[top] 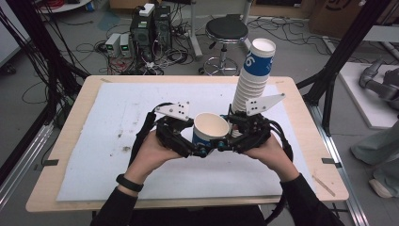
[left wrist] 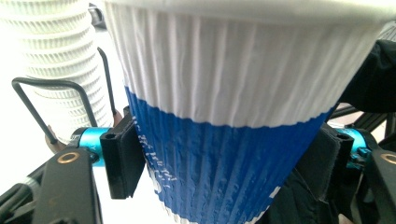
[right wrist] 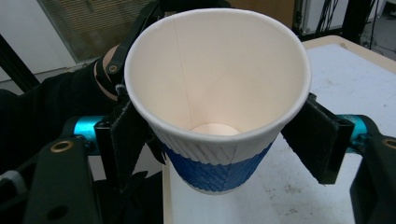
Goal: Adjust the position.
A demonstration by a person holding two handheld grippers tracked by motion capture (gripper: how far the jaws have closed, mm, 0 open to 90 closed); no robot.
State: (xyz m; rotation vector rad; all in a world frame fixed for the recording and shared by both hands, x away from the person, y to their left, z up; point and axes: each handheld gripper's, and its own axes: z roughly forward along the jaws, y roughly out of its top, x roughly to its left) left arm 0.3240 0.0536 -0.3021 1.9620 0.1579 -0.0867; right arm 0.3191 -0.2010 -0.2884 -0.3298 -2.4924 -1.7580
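Both grippers meet on one ribbed blue-and-white paper cup [top: 210, 132] held over the middle of the desk [top: 94, 155], left gripper [top: 197, 149] and right gripper [top: 221, 143] fingers each pinching its sides. The right gripper view looks straight into its empty inside. Farther back, the high view catches the tall cup stack [top: 254, 80] leaning behind them.

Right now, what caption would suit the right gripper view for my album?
An empty paper cup, white above blue, sits between the right gripper's black jaws over the white table mat.
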